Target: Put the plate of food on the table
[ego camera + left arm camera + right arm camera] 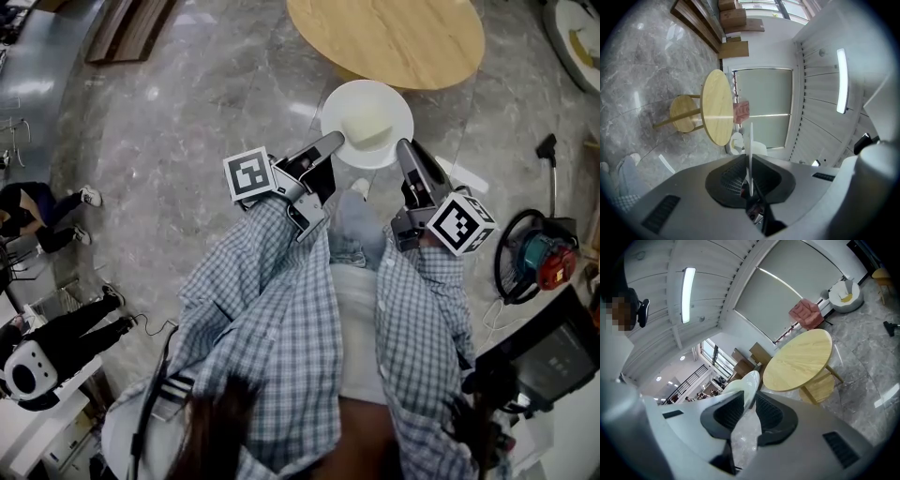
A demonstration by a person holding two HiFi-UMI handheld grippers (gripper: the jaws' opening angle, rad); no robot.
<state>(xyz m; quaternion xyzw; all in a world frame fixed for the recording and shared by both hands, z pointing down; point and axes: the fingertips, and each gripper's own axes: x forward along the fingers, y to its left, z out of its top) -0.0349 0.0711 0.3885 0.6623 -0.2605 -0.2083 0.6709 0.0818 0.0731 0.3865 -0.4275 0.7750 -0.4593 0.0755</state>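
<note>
Holding the round white plate (389, 97) up by its rim, the person is keeping it in the air over the grey marble floor (187, 103), so it is not resting on anything yet. The pale cream block of food (367, 127) is sitting roughly in the middle of it. The left gripper (334, 141) is pinching the near-left part of the rim and the right gripper (405, 148) is pinching the near-right part. In the left gripper view the plate (751, 143) is showing edge-on, squeezed between the jaws of the left gripper (750, 174). In the right gripper view the plate's rim (744, 384) is likewise sitting clamped in the right gripper (745, 409). The bit that matters is that the round light wooden table (389, 37) is lying straight ahead, just past the plate's far rim. Both gripper views are looking right at that table (717, 108) (799, 359). Neither gripper is looking closer to it than the other, since they are flanking the plate about evenly. So the coming move is probably going to be a plain forward push by both together, keeping the plate level until it is over the tabletop.
</note>
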